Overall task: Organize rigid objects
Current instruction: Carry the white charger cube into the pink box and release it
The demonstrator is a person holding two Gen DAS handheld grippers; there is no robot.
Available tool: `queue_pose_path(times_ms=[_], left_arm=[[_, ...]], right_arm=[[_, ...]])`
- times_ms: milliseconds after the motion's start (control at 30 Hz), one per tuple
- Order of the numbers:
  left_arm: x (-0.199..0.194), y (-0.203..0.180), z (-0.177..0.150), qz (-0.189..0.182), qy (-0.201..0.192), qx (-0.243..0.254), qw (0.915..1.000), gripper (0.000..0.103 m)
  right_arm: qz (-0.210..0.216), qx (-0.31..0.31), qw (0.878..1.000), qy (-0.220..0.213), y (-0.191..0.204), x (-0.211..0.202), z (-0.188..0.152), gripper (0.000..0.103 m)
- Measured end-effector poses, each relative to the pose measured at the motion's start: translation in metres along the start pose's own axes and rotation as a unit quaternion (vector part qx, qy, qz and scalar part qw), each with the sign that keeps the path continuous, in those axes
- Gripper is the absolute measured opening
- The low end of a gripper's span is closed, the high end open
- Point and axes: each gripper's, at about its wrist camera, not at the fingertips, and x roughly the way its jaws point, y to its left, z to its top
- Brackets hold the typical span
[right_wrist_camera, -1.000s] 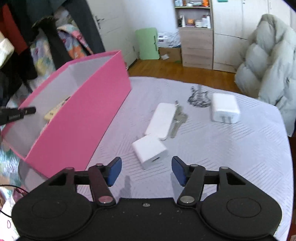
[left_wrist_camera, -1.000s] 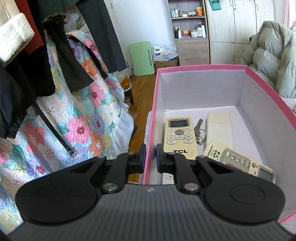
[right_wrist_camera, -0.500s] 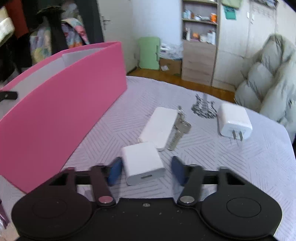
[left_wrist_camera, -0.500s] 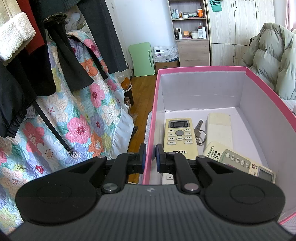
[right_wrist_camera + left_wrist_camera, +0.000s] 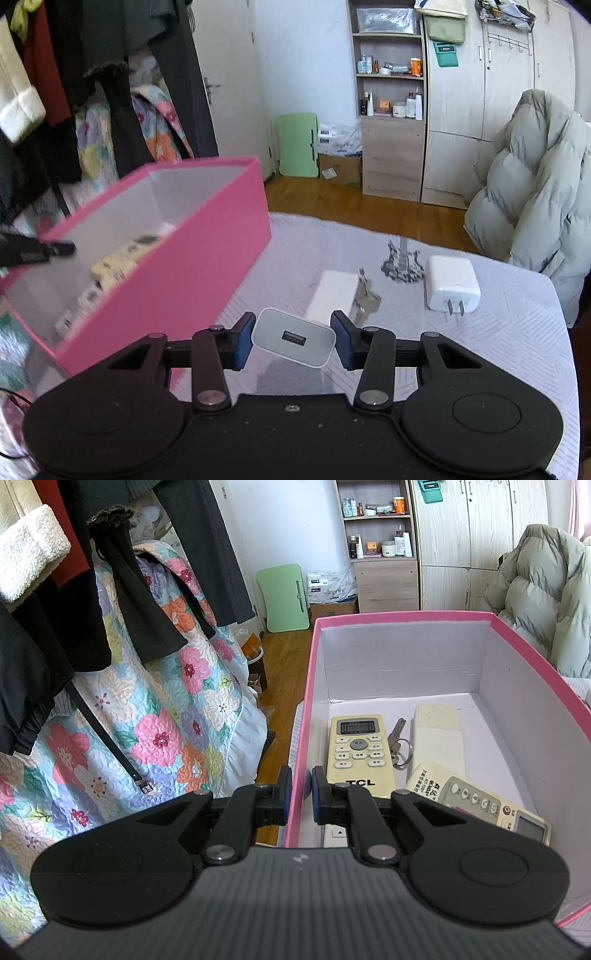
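My left gripper [image 5: 301, 794] is shut on the left wall of the pink box [image 5: 300, 746]. Inside lie a TCL remote [image 5: 356, 753], keys [image 5: 399, 746], a white remote [image 5: 437, 738] and another remote [image 5: 476, 801]. My right gripper [image 5: 293, 338] is shut on a small white charger [image 5: 293, 341] and holds it above the bed, to the right of the pink box [image 5: 207, 266]. On the bed lie a white block [image 5: 334, 295], keys [image 5: 365, 299], a white plug adapter [image 5: 452, 284] and a metal guitar-shaped trinket [image 5: 402, 258].
Hanging clothes and a floral quilt [image 5: 147, 720] are at the left. A puffy grey coat [image 5: 535, 192] lies at the bed's right edge. A shelf cabinet [image 5: 391, 122] and green folding table [image 5: 297, 144] stand across the wooden floor.
My right gripper has closed on the small white charger and lifted it off the bed. The left gripper has stayed clamped on the box wall.
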Motion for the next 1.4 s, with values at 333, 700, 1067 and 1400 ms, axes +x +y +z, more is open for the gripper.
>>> queue_pose_path(times_ms=[333,700,1067,1400], left_arm=[[-0.002,-0.002,0.001,-0.001,-0.003,0.001,1.0,0.01],[-0.001,0.003,0.0,-0.007,-0.004,0.003,1.0,0.01],[-0.001,0.003,0.0,-0.012,-0.006,0.001,0.9999,0.01],[0.0,0.002,0.0,-0.009,-0.006,0.004,0.9999,0.01]], right_arm=[[0.08,-0.06,0.993,-0.067,0.044,-0.041,0.046,0.05],[0.132,-0.114,0.984,-0.028,0.094,0.007,0.064,0.05],[0.051,-0.19,0.98,0.028,0.117,0.054,0.053,0.05],[0.079,-0.079,0.993,-0.043,0.071,0.016,0.057,0.06]])
